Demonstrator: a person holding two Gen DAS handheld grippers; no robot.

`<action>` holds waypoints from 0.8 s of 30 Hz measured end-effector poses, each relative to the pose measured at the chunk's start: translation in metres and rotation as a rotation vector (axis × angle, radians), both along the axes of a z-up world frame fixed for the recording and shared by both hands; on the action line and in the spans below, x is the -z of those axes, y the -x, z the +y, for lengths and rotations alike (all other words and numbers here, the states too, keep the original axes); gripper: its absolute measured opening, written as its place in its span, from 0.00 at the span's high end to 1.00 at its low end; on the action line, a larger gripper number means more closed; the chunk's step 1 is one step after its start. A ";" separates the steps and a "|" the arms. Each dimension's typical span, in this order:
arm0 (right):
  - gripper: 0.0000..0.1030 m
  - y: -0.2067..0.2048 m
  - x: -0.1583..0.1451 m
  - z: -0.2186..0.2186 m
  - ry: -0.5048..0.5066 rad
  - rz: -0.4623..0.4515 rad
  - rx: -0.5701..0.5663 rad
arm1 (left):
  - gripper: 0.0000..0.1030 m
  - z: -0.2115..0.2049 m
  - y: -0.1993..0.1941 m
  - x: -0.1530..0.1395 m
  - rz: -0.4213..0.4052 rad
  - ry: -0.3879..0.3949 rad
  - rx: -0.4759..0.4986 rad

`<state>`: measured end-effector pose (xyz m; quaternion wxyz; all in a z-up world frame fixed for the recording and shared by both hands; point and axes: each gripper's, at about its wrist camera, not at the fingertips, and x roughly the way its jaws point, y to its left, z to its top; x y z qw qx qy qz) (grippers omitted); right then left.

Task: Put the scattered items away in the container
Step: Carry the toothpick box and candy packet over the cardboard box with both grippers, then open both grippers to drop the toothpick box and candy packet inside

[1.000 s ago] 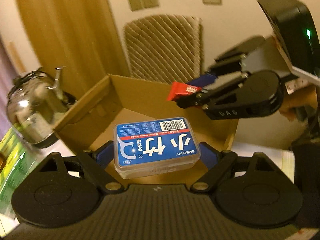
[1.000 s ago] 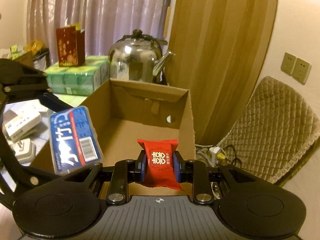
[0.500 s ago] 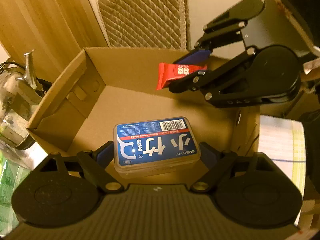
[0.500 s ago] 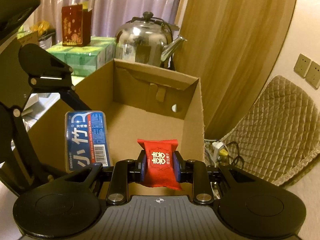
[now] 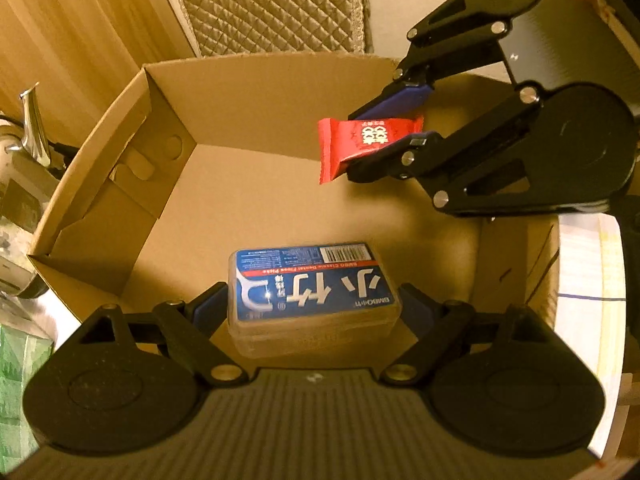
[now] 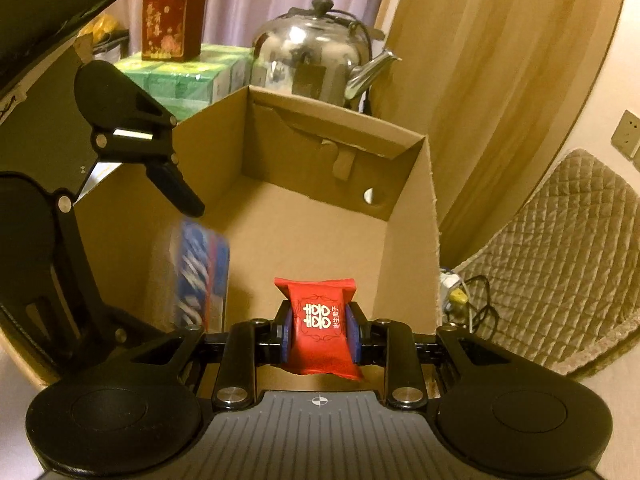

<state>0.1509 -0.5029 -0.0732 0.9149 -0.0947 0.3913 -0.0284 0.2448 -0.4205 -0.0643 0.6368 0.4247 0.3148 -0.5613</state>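
Observation:
The open cardboard box (image 5: 256, 80) fills the left wrist view and shows in the right wrist view (image 6: 408, 216). My left gripper (image 5: 314, 308) has opened over the box. The blue dental floss pick box (image 5: 312, 288) sits between its spread fingers and looks blurred, falling, in the right wrist view (image 6: 202, 268). My right gripper (image 6: 318, 330) is shut on a red candy packet (image 6: 318, 320) above the box's inside. That gripper and the packet (image 5: 368, 140) show at upper right in the left wrist view.
A steel kettle (image 6: 316, 64) stands behind the box. Green tissue packs (image 6: 184, 76) and a red carton (image 6: 170, 20) lie at the back left. A quilted chair cushion (image 6: 560, 260) is to the right, with a curtain behind.
Both grippers moved down over the box. My left gripper's fingers have spread and the floss box has come loose, dropping into the box. The right gripper still grips the red packet.

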 end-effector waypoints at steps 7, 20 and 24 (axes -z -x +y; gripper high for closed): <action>0.77 -0.003 0.002 0.001 -0.022 0.028 -0.004 | 0.16 0.001 -0.001 -0.002 -0.014 0.014 -0.003; 0.77 -0.014 0.005 0.003 -0.069 0.101 -0.006 | 0.15 0.018 0.001 -0.024 -0.042 0.055 -0.026; 0.77 -0.014 0.004 0.005 -0.076 0.097 -0.010 | 0.15 0.022 0.000 -0.028 -0.042 0.068 -0.035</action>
